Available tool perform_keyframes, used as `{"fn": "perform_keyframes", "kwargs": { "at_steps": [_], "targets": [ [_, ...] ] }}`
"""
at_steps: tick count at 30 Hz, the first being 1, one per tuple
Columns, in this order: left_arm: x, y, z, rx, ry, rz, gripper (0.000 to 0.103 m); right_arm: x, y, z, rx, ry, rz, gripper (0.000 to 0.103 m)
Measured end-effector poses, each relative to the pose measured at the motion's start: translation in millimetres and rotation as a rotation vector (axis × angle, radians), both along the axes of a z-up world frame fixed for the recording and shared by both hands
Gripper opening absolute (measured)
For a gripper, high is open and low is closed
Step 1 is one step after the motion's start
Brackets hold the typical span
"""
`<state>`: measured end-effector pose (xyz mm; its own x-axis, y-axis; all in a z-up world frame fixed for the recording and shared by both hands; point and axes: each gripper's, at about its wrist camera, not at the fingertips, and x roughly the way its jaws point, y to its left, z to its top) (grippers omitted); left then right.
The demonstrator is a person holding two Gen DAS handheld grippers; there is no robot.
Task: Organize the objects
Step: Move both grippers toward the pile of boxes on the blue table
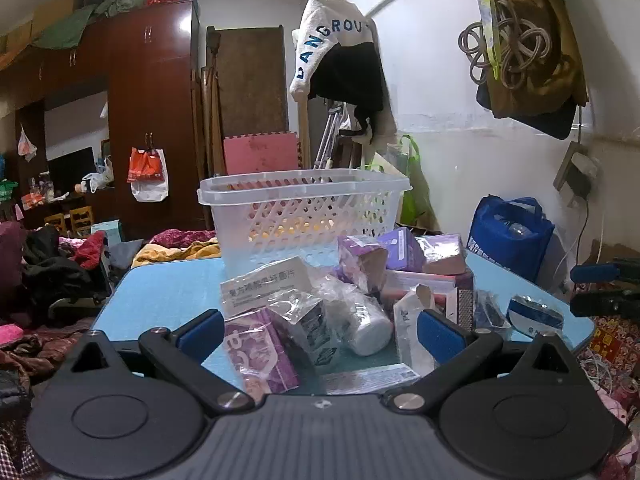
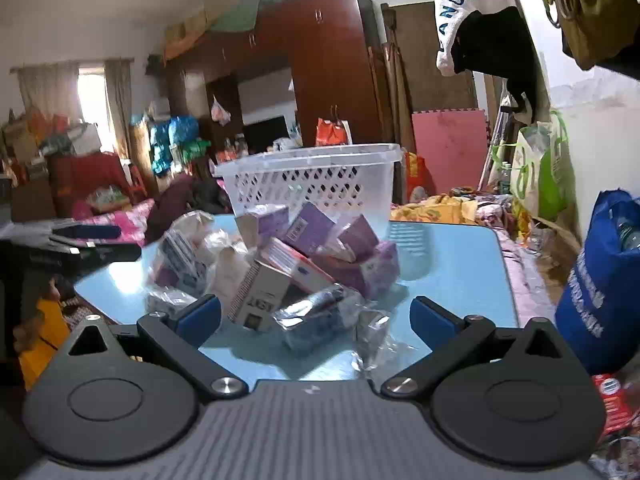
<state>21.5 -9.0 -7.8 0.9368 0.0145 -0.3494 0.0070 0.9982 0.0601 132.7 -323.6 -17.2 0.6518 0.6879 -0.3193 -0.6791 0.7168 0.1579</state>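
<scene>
A heap of small packages lies on a light blue table (image 1: 160,296): purple boxes (image 1: 260,356), a white bottle (image 1: 370,330) in plastic wrap, a white medicine box (image 1: 266,284). Behind the heap stands a clear plastic basket (image 1: 304,216). My left gripper (image 1: 320,338) is open at the table's near edge, its blue pads on either side of the nearest purple box and bottle, not touching them. In the right wrist view the same heap (image 2: 304,252) and basket (image 2: 312,180) show. My right gripper (image 2: 316,320) is open, with a white striped box (image 2: 258,294) and a wrapped blue packet (image 2: 316,316) beyond its fingers.
The right gripper shows at the right edge (image 1: 604,288) of the left view, the left one at the left edge (image 2: 68,244) of the right view. A blue bag (image 1: 508,240) stands to the right of the table. Clothes and bedding (image 1: 56,272) surround it; a wardrobe (image 1: 152,120) stands behind.
</scene>
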Motion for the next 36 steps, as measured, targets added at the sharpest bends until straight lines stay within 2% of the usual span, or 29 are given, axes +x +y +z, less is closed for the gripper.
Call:
{"fn": "perform_keyframes", "kwargs": {
  "at_steps": [3, 18, 36],
  "targets": [
    [-1, 1, 1, -0.01, -0.005, 0.006, 0.103, 1, 3, -3, 0.009, 0.005, 0.007, 0.103],
    [4, -1, -7, -0.048, -0.006, 0.002, 0.103, -3, 15, -6, -0.096, -0.058, -0.032, 0.103],
    [0, -1, -6, -0.04, -0.009, 0.002, 0.103, -6, 10, -2, -0.068, -0.069, 0.011, 0.103]
  ]
}}
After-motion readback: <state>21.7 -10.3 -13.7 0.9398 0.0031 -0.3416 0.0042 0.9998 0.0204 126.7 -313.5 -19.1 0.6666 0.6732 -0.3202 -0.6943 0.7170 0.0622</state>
